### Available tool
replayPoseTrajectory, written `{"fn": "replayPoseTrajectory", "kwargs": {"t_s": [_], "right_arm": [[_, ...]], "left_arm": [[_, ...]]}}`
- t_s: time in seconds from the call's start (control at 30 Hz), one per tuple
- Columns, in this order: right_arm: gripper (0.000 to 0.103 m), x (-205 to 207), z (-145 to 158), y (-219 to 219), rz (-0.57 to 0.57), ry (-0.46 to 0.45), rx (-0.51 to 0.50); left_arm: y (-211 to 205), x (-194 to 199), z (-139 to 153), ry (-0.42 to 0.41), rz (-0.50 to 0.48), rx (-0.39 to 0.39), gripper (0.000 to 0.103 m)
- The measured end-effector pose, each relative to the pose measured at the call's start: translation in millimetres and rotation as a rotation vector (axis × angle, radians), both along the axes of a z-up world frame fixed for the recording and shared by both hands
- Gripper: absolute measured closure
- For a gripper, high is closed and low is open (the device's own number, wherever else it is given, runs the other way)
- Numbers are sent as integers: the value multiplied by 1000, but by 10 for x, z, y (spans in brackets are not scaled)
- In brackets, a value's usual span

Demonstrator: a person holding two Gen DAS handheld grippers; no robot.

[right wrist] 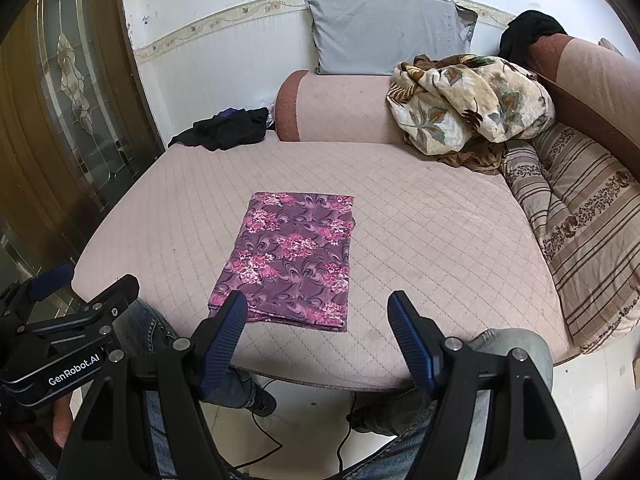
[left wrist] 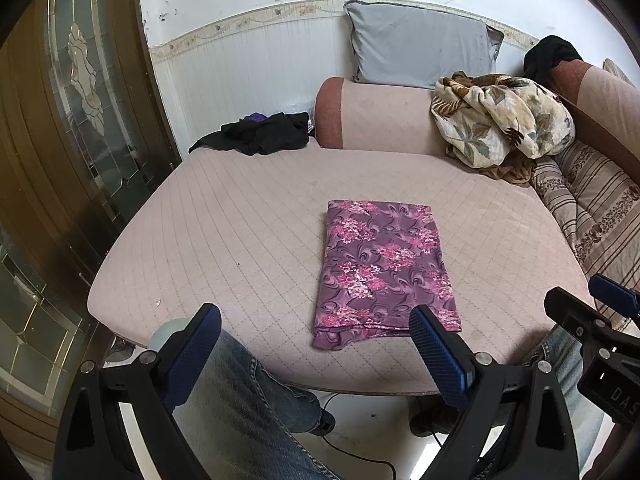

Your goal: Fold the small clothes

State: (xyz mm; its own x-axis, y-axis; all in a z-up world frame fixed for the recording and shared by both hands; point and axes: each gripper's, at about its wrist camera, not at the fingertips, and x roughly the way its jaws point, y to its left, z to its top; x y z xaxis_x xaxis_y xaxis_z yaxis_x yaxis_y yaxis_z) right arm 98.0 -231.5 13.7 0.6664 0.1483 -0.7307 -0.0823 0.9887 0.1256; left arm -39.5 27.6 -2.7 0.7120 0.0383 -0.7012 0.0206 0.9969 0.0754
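- The purple floral-print cloth, folded into a flat rectangle, lies on the pink quilted sofa seat.
- The left gripper hangs over the near seat edge, its blue-padded fingers spread and empty; the right finger overlaps the cloth's near edge.
- The right gripper is likewise released, the cloth's near edge just ahead of its left finger.

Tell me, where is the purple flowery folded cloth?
The purple flowery folded cloth lies flat mid-cushion on the pink quilted sofa seat, just beyond both open grippers.
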Motion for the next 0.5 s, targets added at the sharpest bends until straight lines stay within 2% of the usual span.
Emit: {"fn": "replayPoseTrajectory", "kwargs": {"t_s": [0.5], "right_arm": [[31,301,-166,-41,11,41,-4]], "left_arm": [[4,274,-263,65,-2,9,6]]}}
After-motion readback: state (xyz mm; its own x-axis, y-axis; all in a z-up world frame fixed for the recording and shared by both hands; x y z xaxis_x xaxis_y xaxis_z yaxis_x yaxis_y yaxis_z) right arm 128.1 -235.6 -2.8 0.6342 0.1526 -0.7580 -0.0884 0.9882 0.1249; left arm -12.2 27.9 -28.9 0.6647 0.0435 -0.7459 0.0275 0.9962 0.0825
